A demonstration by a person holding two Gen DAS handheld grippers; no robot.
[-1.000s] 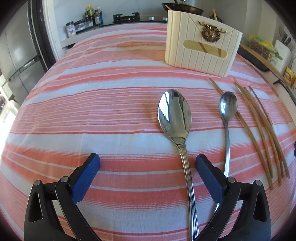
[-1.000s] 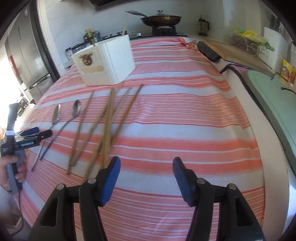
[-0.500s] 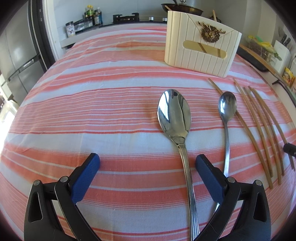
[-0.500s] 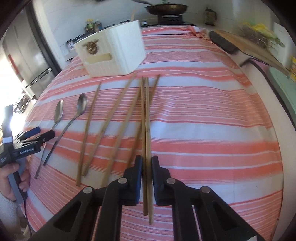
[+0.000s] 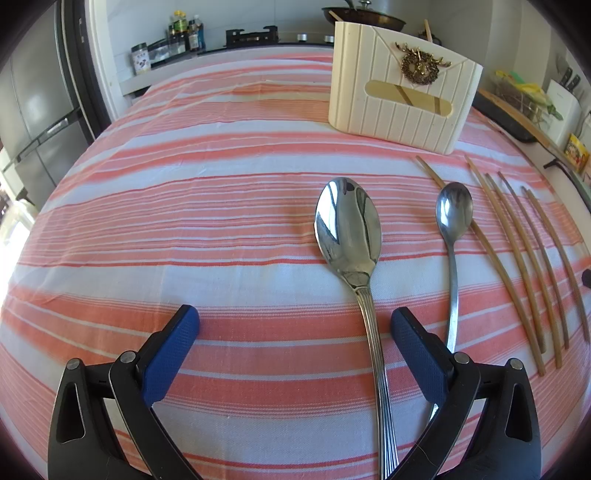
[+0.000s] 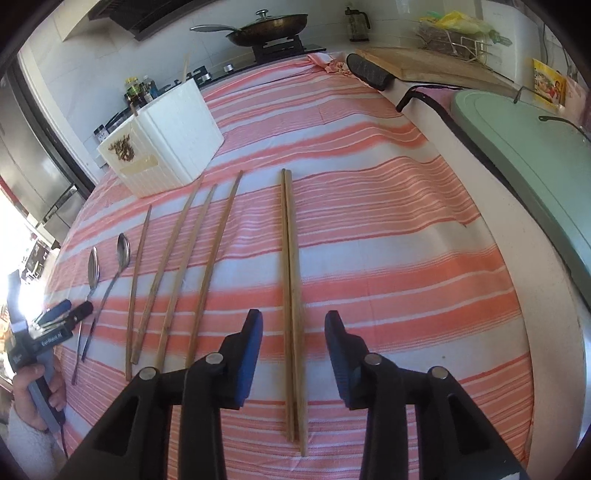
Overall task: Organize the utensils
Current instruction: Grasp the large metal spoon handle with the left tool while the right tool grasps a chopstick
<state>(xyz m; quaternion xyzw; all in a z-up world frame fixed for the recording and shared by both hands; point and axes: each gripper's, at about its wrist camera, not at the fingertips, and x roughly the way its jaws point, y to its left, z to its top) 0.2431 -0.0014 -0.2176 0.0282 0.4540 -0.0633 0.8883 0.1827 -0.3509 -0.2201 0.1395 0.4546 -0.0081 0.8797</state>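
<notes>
My right gripper is open, its jaws on either side of a pair of wooden chopsticks that lie together on the striped cloth. Several more chopsticks lie to their left, also in the left wrist view. My left gripper is open and empty, low over the cloth, with the handle of a large spoon between its jaws. A small spoon lies to the right of it. A cream utensil holder stands behind, also in the right wrist view.
The striped cloth covers the table. A stove with a pan is at the back. A cutting board and a green board lie on the counter to the right. A fridge stands at the left.
My right gripper shut on the pair of chopsticks, shifted them to the right away from the others, then opened and left them lying on the cloth. The left gripper has not moved.
</notes>
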